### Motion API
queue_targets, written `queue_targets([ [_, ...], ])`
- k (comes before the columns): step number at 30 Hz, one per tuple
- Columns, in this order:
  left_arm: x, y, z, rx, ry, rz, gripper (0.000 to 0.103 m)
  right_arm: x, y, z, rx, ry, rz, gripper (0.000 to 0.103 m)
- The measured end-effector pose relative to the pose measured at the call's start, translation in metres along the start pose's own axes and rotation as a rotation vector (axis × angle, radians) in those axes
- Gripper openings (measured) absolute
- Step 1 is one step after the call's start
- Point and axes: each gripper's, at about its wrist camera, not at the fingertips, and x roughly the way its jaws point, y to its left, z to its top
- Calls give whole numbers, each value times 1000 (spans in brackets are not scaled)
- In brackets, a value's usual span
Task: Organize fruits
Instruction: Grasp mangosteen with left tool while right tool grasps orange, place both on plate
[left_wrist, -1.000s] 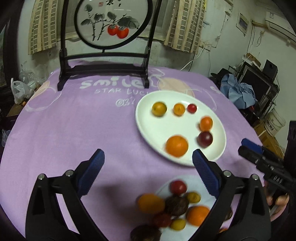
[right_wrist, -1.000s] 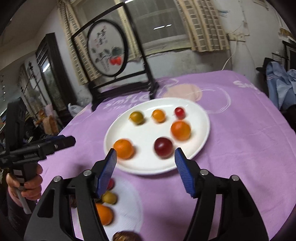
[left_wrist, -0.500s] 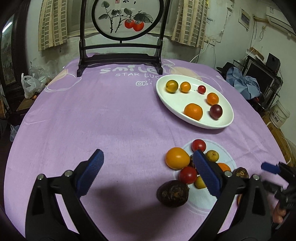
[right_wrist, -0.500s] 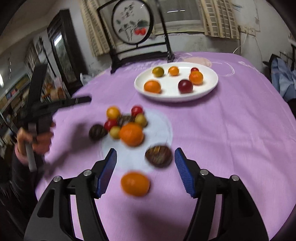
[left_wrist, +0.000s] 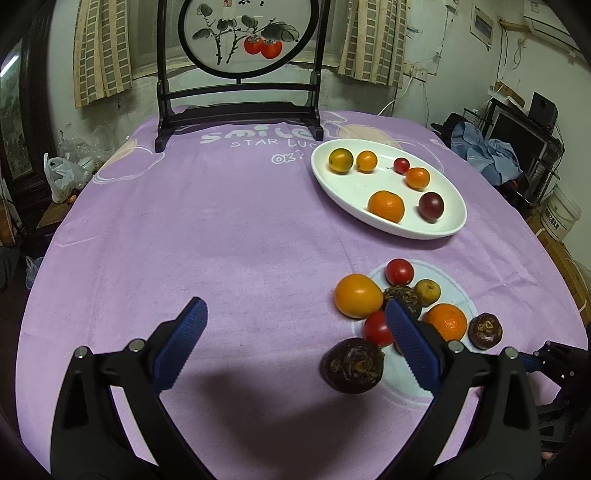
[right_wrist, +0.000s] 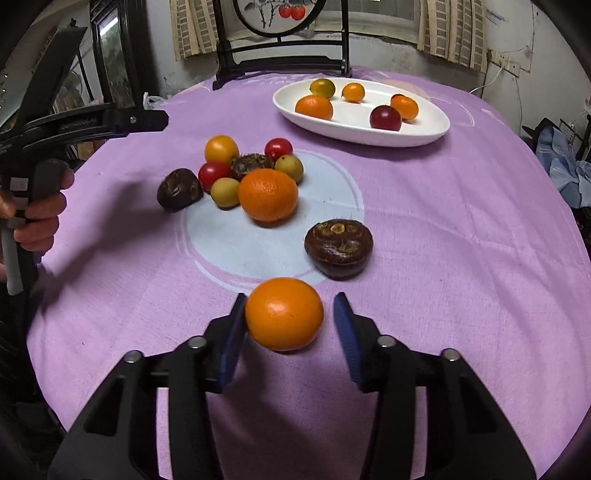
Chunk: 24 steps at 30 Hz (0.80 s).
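An orange (right_wrist: 283, 313) lies on the purple cloth between the jaws of my right gripper (right_wrist: 289, 334). The jaws are open: the left pad is at the fruit, the right pad stands apart. A pile of fruit sits on a pale blue circle: a large orange (right_wrist: 267, 194), tomatoes, small yellow-green fruits and dark wrinkled fruits (right_wrist: 338, 247). A white plate (right_wrist: 424, 133) holds several fruits. My left gripper (left_wrist: 295, 343) is open and empty over the cloth, left of the pile (left_wrist: 358, 295). The plate also shows in the left wrist view (left_wrist: 391, 229).
A black wooden stand with a round painted screen (left_wrist: 240, 37) stands at the table's far edge. The round table's edge drops off on all sides. The left gripper's body and the hand holding it (right_wrist: 37, 218) are at the left of the right wrist view.
Both grippers pulled back from the plate toward the near fruit pile. My right gripper came down around the loose orange, and its jaws narrowed around it.
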Motion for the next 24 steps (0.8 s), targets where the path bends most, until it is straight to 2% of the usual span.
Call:
queue_targets([
  [2, 0, 3, -2, -1, 3, 10, 99, 0, 0, -1, -1, -4, 10, 41],
  [5, 2, 7, -7, 0, 13, 14, 99, -3, -4, -2, 22, -19, 27, 40],
  [7, 4, 8, -10, 21, 36, -25, 99, -9, -14, -3, 71, -56, 73, 40],
  [9, 3, 4, -15, 71, 51, -83, 99, -14, -23, -4, 122, -83, 97, 40],
  [12, 0, -12, -28, 184, 30, -97, 98, -16, -35, -3, 192, -98, 127, 40],
  [20, 8, -43, -43, 348, 15, -146, 97, -17, -35, -2, 199, -105, 159, 40],
  [24, 21, -46, -45, 368, 55, -144, 83, -18, -37, -3, 205, -116, 174, 40],
])
